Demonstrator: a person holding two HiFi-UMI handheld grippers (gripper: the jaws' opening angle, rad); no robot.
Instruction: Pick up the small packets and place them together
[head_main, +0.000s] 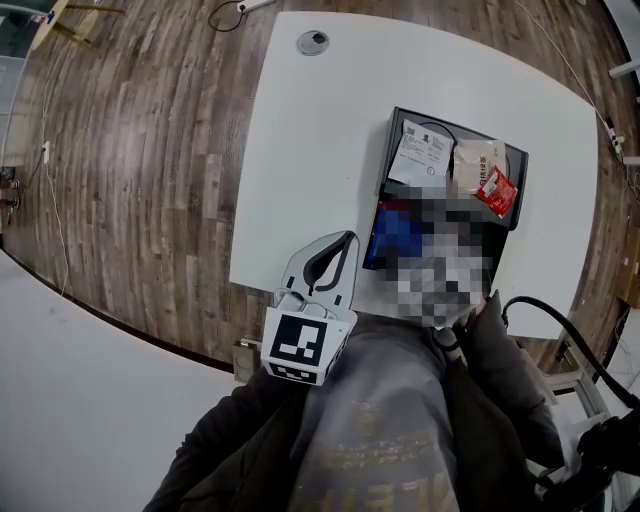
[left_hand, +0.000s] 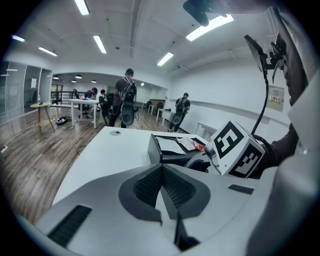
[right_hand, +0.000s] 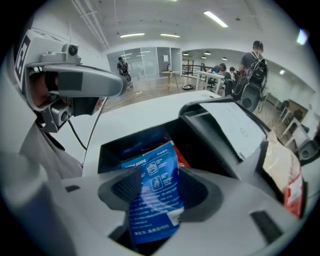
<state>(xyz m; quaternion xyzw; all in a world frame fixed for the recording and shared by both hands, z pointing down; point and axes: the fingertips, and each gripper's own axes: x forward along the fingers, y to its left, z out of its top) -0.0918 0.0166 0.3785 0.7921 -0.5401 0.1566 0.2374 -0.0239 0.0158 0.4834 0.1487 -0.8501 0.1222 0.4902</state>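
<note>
A blue packet (right_hand: 155, 170) stands between the pads of my right gripper (right_hand: 160, 190), whose jaws are wide apart and do not press on it. Below it is the near compartment of a black box (right_hand: 115, 147), where a red edge shows. In the head view the blue packet (head_main: 395, 232) is partly under a mosaic patch that also hides the right gripper. The far part of the black box (head_main: 385, 165) holds a white paper (head_main: 420, 150), a beige packet (head_main: 470, 160) and a red packet (head_main: 497, 190). My left gripper (head_main: 345, 245) is shut and empty, at the table's near edge left of the box.
The white table (head_main: 320, 120) has a round cable hole (head_main: 313, 42) at its far side and wood floor (head_main: 130, 150) to its left. A black cable (head_main: 560, 320) runs at my right. Several people (left_hand: 125, 102) and desks stand far across the room.
</note>
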